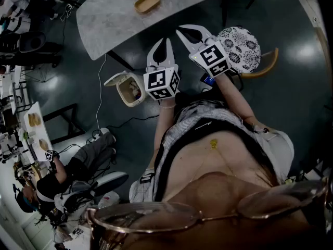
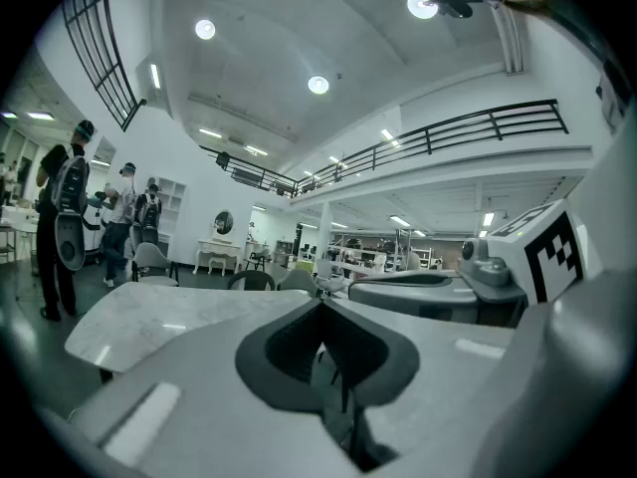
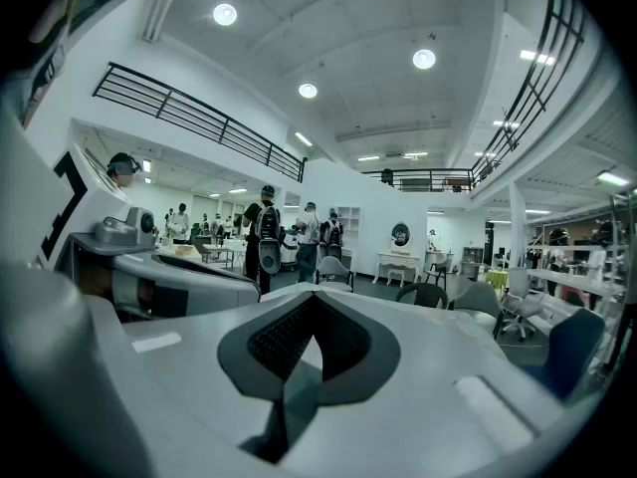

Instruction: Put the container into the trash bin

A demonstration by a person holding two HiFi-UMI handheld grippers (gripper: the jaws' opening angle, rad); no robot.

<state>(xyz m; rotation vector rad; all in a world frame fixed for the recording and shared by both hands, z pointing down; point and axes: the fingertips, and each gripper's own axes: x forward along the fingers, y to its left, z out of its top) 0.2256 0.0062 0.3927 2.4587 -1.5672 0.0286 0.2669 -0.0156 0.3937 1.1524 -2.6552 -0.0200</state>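
A tan oval container (image 1: pixel 148 2) lies on the grey marble table (image 1: pixel 119 14) at the top of the head view. A white trash bin (image 1: pixel 131 90) with its lid flipped open stands on the dark floor below the table's near edge. My left gripper (image 1: pixel 165 39) hangs just right of the bin, shut and holding nothing; its jaws meet at the tip (image 2: pixel 320 303). My right gripper (image 1: pixel 183 32) is beside it, near the table's edge, also shut with nothing in it (image 3: pixel 314 295). The marble table (image 2: pixel 149 317) shows beyond the left jaws.
A round patterned stool (image 1: pixel 238 48) and a curved wooden chair back (image 1: pixel 266 65) stand to the right. A white cable (image 1: pixel 99 98) runs across the floor by the bin. A seated person (image 1: pixel 65 173) and a cluttered bench (image 1: pixel 32 126) are at the left. People (image 2: pixel 62 222) stand further off.
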